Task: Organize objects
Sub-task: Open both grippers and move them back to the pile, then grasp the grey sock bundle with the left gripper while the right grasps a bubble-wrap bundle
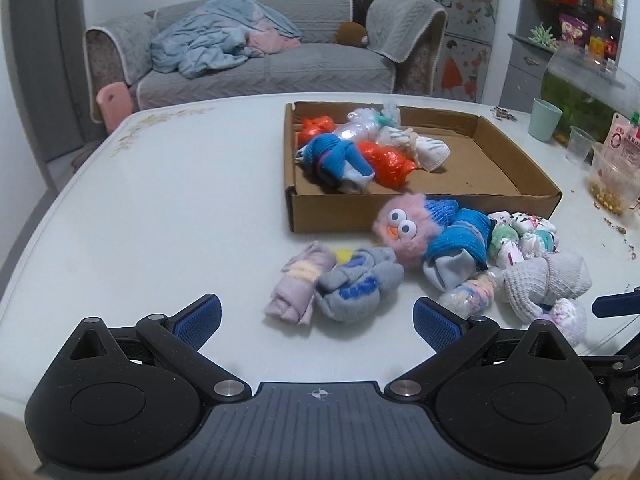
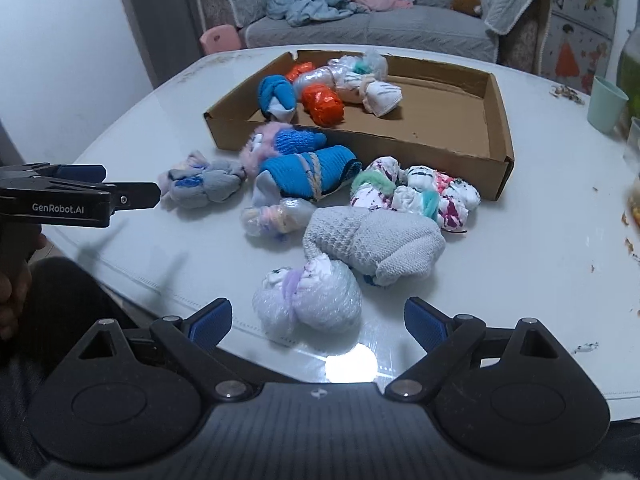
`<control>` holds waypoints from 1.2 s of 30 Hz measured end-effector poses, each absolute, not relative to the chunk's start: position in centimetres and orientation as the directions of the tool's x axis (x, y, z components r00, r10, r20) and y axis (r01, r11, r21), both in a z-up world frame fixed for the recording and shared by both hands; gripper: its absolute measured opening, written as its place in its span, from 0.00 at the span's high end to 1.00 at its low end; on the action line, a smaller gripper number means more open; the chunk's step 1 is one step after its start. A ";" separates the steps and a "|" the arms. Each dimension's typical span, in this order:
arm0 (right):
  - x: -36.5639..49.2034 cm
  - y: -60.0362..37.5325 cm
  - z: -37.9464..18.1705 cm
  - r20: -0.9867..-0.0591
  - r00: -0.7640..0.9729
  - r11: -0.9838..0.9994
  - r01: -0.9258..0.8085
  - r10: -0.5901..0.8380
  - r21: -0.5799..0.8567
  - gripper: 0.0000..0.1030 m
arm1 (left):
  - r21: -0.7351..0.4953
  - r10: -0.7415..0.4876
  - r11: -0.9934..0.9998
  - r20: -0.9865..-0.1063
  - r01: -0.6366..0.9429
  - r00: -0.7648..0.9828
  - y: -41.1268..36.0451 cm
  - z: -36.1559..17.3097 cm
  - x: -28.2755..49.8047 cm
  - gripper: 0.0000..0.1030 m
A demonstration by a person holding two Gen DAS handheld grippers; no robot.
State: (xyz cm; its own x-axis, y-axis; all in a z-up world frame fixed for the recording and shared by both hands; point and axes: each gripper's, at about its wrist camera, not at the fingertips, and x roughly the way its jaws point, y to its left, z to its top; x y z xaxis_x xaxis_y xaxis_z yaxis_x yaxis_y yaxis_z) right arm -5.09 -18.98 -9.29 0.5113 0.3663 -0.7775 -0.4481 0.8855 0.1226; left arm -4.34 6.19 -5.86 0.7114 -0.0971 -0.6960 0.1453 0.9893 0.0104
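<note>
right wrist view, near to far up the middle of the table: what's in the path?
Right gripper, jaws open → plastic-wrapped white bundle → grey knitted sock roll → white patterned sock bundles → cardboard box → sofa.

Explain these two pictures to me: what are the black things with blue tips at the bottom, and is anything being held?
Those are hand-held grippers, one in each of a person's hands, each with a camera looking forward along its two fingers. One picture comes from the left gripper, the other from the right gripper, which also sees the left one from the side. Both stand open and hold nothing. On the white table lies a cardboard box already holding several rolled sock bundles. More bundles wait outside it, among them a grey sock roll, a plastic-wrapped bundle nearest the right gripper, and a pink fluffy toy.
</note>
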 end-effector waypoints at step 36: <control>-5.4 -18.1 -10.1 -0.800 0.453 0.853 -0.504 0.394 0.135 0.55 | -0.015 -0.242 0.914 -0.823 0.405 0.515 2.3 -9.2 0.4 0.56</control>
State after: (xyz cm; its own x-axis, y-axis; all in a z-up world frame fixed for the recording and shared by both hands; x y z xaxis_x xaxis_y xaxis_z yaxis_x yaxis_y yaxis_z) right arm -5.35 -18.09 -10.09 0.4531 0.3939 -0.7997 -0.5037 0.8533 0.1349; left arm 0.39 2.25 -9.24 0.5146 -0.2420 -0.8226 0.4053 0.9140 -0.0153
